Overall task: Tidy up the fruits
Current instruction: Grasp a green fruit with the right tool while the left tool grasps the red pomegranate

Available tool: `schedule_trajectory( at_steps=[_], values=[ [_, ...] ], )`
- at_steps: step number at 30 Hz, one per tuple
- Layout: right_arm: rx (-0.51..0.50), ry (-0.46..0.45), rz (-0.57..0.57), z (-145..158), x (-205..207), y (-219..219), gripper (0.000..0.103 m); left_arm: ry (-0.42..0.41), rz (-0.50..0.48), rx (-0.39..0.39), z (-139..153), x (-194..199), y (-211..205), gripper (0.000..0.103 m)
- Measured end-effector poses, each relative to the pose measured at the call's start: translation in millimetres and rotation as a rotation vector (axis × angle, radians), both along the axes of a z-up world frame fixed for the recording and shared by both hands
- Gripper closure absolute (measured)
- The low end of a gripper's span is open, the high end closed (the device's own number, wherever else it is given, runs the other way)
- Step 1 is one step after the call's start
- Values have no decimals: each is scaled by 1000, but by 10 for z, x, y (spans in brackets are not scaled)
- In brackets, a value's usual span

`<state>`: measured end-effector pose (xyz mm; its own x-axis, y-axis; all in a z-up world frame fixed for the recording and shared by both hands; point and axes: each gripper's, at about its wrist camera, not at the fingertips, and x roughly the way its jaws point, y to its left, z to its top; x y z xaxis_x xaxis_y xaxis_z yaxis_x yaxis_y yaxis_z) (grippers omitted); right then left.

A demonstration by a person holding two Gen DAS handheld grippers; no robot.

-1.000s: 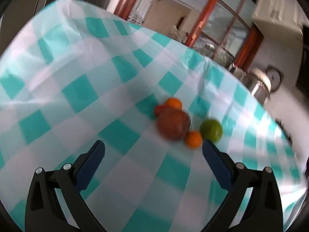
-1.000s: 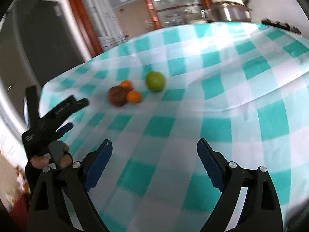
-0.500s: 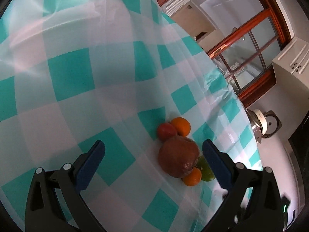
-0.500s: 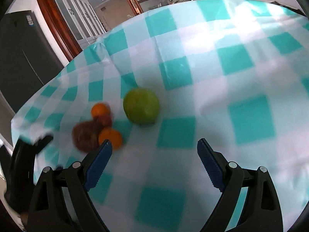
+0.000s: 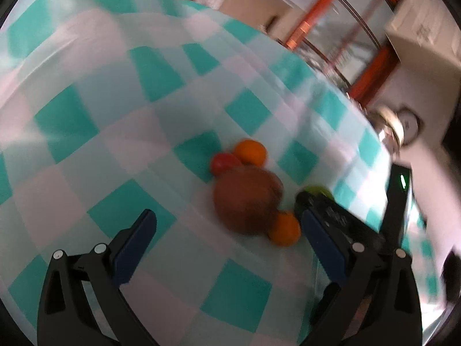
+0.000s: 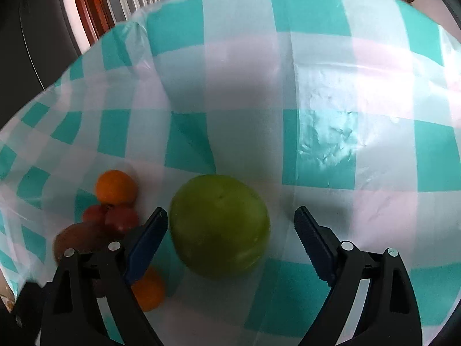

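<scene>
The green fruit (image 6: 219, 226) is round, smooth and a bit dull, and it lies on the checked tablecloth (image 6: 331, 86) between the wide jaws of the right gripper (image 6: 231, 233), which have just been closing; the left pad seems almost on it. Half a second ago it lay farther ahead. The left gripper (image 5: 227, 240) stands wide, empty.

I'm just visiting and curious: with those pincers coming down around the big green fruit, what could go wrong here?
1. The right gripper is open, its jaws just closing around the green fruit, which sits nearer the left finger; an uneven squeeze might roll it away.
2. That left finger is close to the lower orange and could nudge it.
3. The brown fruit leans on neighbours; a bump may scatter them.
</scene>
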<state>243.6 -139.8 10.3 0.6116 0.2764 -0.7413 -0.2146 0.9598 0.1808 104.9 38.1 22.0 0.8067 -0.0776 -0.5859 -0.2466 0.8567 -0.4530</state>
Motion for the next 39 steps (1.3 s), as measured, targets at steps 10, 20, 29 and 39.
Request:
schedule_trajectory(
  at_steps=[10, 20, 29, 39],
  values=[
    [144, 1, -38, -12, 29, -321, 41, 53, -32, 104, -22, 154, -174, 2],
    [193, -3, -71, -12, 20, -465, 41, 152, 67, 87, -96, 653, -147, 2],
    [204, -2, -70, -28, 37, -425, 41, 178, 39, 88, -159, 396, -92, 21],
    [194, 2, -70, -37, 65, -396, 40, 200, 84, 111, -174, 570, -60, 8]
  ],
)
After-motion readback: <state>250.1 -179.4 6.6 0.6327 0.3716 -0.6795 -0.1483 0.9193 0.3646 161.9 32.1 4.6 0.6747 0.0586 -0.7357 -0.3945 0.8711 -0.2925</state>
